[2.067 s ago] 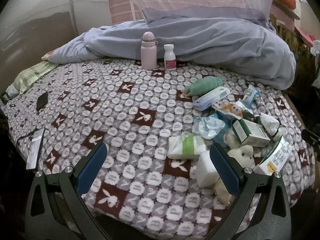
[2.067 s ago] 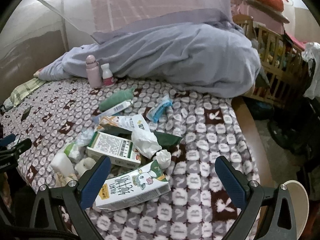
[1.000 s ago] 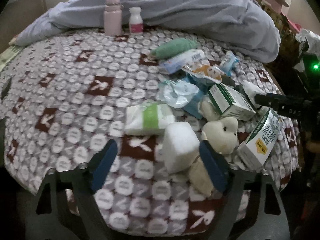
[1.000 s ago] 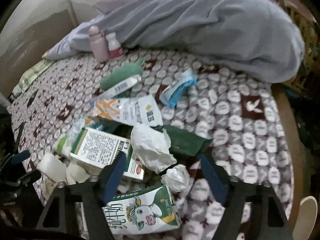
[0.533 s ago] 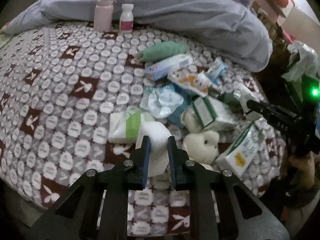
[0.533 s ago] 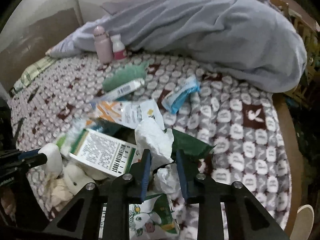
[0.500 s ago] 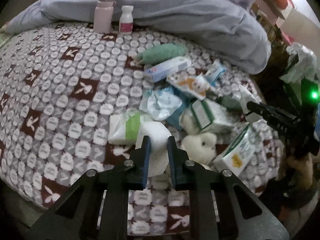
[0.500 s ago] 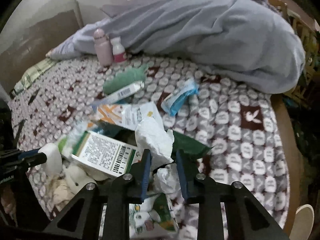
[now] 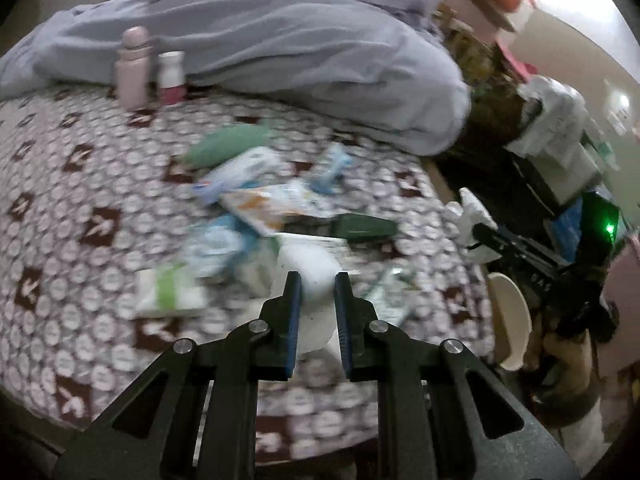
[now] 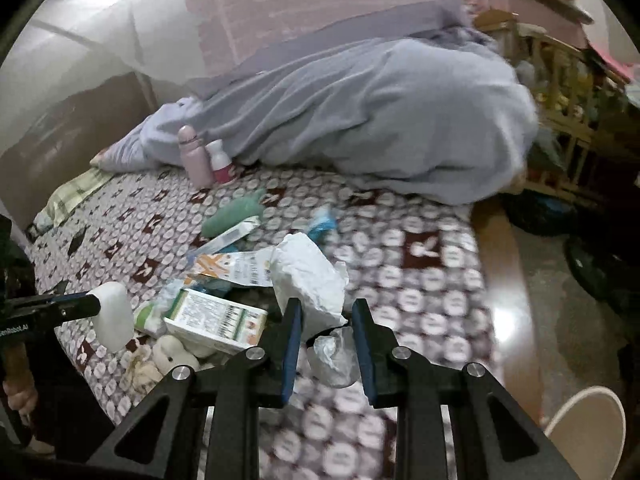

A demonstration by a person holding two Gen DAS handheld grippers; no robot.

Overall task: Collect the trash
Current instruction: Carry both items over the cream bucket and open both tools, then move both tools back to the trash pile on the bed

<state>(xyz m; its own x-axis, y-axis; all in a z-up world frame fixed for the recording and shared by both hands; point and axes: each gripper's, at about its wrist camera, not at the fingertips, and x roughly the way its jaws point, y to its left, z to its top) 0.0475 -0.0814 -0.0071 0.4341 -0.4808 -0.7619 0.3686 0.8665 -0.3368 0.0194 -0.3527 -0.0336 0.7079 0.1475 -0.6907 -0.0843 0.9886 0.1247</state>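
A bed with a rabbit-patterned grey and maroon blanket [image 9: 80, 184] fills the left wrist view, where the left gripper [image 9: 316, 292] at 6 o'clock clenches a white rounded foam block [image 9: 310, 268], litter spread toward 11 o'clock. In the right wrist view, the right gripper [image 10: 326, 320] at 6 o'clock pinches a crumpled white paper tissue [image 10: 308, 276] above the blanket, with a cream round bin [image 10: 584, 424] at 4 o'clock.

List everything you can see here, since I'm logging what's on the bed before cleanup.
White foam block: one, in left gripper.
White crumpled paper: one, in right gripper.
Crumpled tissue ball: one, below that paper.
Green-white carton: one, in pile.
Orange-white wrapper: one, mid pile.
Green pouch: one, behind pile.
Pink bottle: one, by duvet.
White-red bottle: one, beside it.
Grey duvet: one, bed's far side.
Left gripper: shut.
Right gripper: shut.
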